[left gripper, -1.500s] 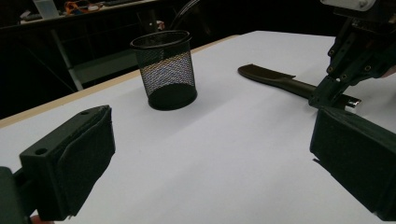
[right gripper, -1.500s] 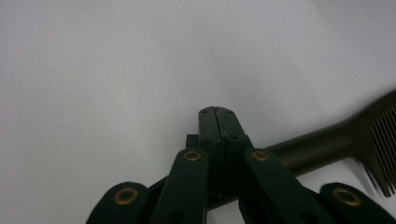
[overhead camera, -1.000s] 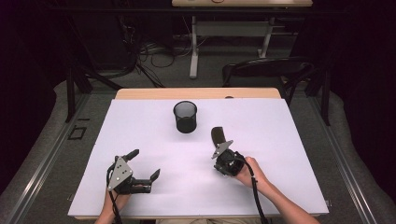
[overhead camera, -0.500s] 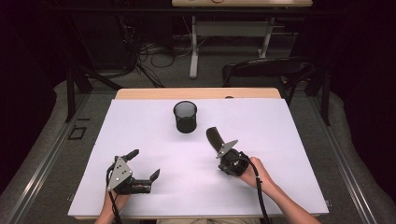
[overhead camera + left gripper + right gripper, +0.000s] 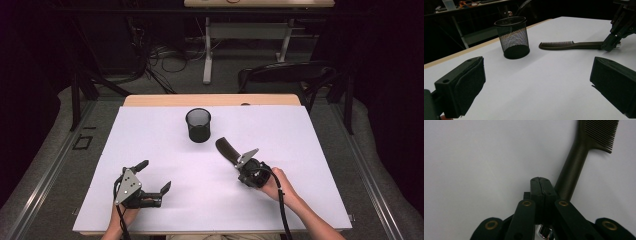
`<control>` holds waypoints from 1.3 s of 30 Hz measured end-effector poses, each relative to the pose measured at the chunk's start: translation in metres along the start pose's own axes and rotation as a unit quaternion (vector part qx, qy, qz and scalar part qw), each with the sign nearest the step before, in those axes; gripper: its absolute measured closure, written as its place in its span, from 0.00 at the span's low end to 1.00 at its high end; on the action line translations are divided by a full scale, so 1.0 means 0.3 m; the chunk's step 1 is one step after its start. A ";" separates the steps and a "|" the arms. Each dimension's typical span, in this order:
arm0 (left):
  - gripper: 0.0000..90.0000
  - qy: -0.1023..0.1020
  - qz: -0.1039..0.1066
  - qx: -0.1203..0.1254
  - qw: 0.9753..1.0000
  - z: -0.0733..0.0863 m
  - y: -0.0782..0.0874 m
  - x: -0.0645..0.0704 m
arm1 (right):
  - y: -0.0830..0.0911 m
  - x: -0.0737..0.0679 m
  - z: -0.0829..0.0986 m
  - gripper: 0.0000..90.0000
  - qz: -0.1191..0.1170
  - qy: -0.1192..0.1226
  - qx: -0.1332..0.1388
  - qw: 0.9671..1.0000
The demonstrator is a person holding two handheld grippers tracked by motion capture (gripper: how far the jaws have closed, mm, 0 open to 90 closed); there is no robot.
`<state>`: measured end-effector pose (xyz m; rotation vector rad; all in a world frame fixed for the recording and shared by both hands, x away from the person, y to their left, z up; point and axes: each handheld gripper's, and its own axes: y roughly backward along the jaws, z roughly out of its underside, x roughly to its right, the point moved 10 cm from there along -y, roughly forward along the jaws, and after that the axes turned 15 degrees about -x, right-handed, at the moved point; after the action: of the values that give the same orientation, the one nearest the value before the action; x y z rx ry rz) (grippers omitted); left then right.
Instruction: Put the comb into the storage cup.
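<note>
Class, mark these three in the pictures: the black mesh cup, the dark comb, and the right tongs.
Black wire-mesh cup point(image 5: 198, 126): high view, on its side wall.
Dark plastic comb point(image 5: 564, 45): left gripper view, where teeth meet handle.
Right tongs point(image 5: 540, 185): right gripper view, between the closed jaw tips.

dark comb point(image 5: 571, 45) lies flat, apparently pinched at its handle.

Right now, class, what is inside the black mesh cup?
Through the mesh cup nothing shows inside; its solid base hides the very bottom. The comb lies outside on the table.
</note>
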<state>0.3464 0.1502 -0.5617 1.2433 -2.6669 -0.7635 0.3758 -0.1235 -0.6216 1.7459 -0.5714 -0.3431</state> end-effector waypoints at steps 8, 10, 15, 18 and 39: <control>0.00 0.001 0.001 -0.002 1.000 0.003 -0.001 0.001 | 0.013 0.029 0.013 1.00 0.003 -0.010 0.000 1.000; 0.00 0.001 0.000 -0.001 1.000 0.001 0.000 0.001 | 0.012 0.034 0.015 1.00 0.004 -0.010 0.001 1.000; 0.00 0.000 0.002 -0.004 1.000 0.004 -0.006 0.001 | 0.010 0.043 0.020 1.00 0.003 -0.015 -0.002 1.000; 0.00 0.001 0.001 -0.002 1.000 0.002 -0.003 0.002 | 0.011 0.053 0.021 1.00 0.007 -0.015 -0.002 1.000; 0.00 0.002 0.000 -0.005 1.000 0.006 -0.003 0.000 | 0.013 0.093 0.030 1.00 0.016 -0.024 -0.001 1.000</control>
<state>0.3466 0.1504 -0.5637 1.2416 -2.6563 -0.7731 0.3938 -0.1468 -0.6183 1.7286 -0.6324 -0.3646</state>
